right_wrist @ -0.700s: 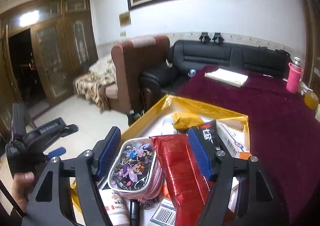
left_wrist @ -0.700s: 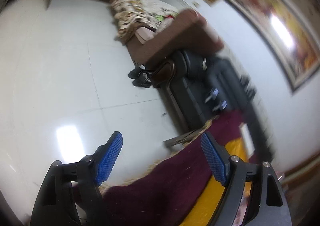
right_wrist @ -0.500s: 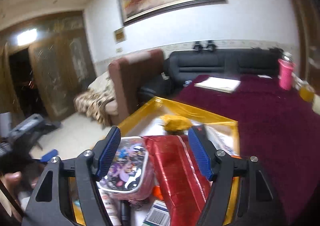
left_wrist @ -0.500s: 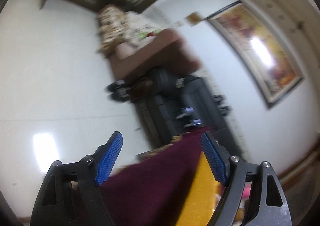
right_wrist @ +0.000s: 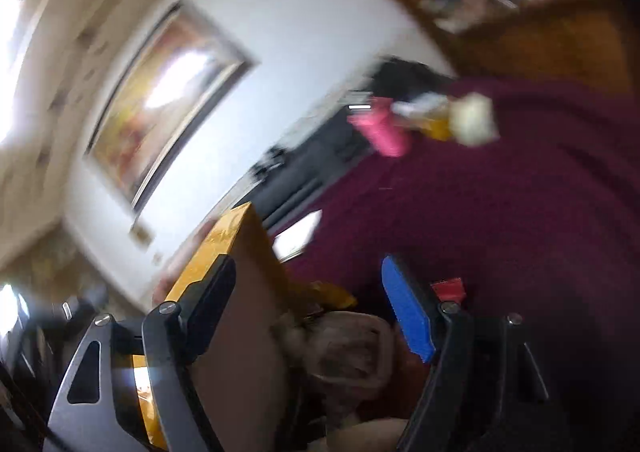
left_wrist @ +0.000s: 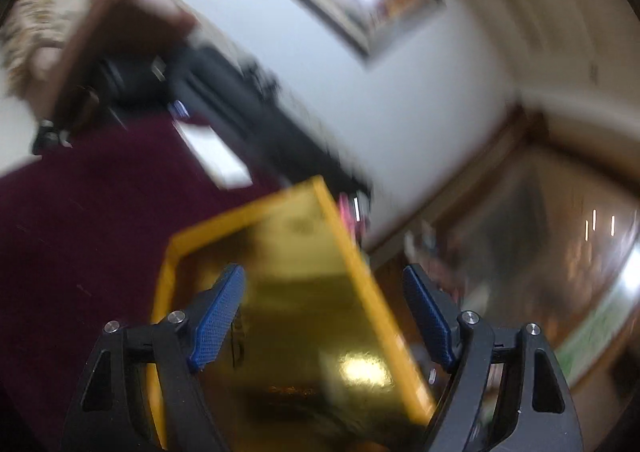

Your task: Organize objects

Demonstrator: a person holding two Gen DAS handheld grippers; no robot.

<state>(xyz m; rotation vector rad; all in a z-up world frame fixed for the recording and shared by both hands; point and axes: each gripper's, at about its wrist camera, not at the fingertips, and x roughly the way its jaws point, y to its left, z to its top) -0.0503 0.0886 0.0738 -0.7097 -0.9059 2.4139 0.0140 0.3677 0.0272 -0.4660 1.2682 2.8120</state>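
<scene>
Heavily motion-blurred in both views; small items unreadable. Shiny gold rectangular tray with yellow rim [left_wrist: 320,252] tilted over the maroon-clothed worktop [left_wrist: 80,252], near end cut off behind the left hand-held gripper [left_wrist: 324,316], blue pads spread wide, pinching nothing. From the right wrist, same tray [right_wrist: 240,264] seen edge-on, brown underside showing, against the inner side of the left finger [right_wrist: 212,300] of the right hand-held gripper [right_wrist: 308,308], likewise spread wide. Between those fingers, blurred packets, indistinct. Farther back, pink bottle [right_wrist: 384,131], smeared.
</scene>
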